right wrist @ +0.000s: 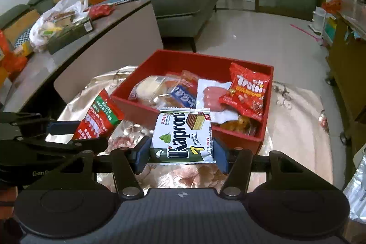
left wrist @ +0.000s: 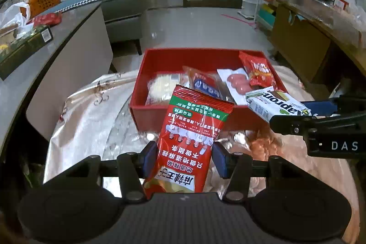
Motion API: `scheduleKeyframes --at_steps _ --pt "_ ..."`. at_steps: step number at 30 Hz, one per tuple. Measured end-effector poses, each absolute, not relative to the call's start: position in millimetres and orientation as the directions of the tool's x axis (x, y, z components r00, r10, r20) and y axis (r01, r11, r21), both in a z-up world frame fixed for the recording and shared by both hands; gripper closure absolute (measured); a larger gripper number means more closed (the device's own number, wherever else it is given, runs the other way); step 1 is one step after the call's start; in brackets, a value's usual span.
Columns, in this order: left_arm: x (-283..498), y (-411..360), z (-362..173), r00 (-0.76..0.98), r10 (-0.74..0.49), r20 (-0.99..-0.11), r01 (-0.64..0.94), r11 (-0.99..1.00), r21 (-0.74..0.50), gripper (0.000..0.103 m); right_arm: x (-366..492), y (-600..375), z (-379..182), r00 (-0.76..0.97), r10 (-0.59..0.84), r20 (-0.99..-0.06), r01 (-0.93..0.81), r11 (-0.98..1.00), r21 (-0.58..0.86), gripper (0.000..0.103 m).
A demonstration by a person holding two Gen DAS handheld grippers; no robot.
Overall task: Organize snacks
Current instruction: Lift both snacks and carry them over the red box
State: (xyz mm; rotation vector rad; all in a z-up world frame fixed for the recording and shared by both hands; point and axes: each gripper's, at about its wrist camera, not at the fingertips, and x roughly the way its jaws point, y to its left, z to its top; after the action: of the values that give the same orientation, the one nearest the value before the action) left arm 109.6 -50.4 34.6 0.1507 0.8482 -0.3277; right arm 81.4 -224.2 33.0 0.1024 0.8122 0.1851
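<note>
- Left wrist view: my left claw (left wrist: 185, 158) grips the red packet (left wrist: 192, 134), long axis pointing ahead at the red box (left wrist: 146, 116).
- My right claw (right wrist: 180, 153) pinches the wafer pack (right wrist: 183, 136), nearer the box's front wall.
- Box lies just ahead on the shiny cloth (left wrist: 91, 106); tiled floor beyond.
</note>
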Motion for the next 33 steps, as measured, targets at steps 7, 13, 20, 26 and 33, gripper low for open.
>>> scheduleKeyframes --at_steps 7,13,20,26,33 --pt "123.9 -57.2 38.7 0.627 -0.225 -0.746 0.329 0.944 -0.009 0.057 90.5 -229.7 40.2 0.697 0.189 -0.692 -0.111 0.982 0.155 0.038" --pt "140.9 -65.3 43.0 0.64 -0.226 -0.734 0.313 0.95 -0.019 0.057 102.0 -236.1 47.5 0.718 0.179 -0.672 -0.097 0.983 0.159 0.038" --pt "170.5 -75.2 45.0 0.657 -0.22 -0.721 0.283 0.958 -0.035 0.057 123.3 -250.5 45.0 0.729 0.152 -0.668 -0.06 0.986 0.158 0.038" --pt "194.1 -90.5 38.5 0.656 -0.212 -0.724 0.271 0.962 -0.036 0.057 144.8 -258.7 37.7 0.726 0.143 -0.673 -0.039 0.985 0.168 0.038" --pt "217.3 -98.2 36.8 0.668 -0.204 -0.715 0.255 0.966 -0.038 0.057 162.4 -260.5 31.0 0.721 0.15 -0.677 -0.035 0.983 0.179 0.038"
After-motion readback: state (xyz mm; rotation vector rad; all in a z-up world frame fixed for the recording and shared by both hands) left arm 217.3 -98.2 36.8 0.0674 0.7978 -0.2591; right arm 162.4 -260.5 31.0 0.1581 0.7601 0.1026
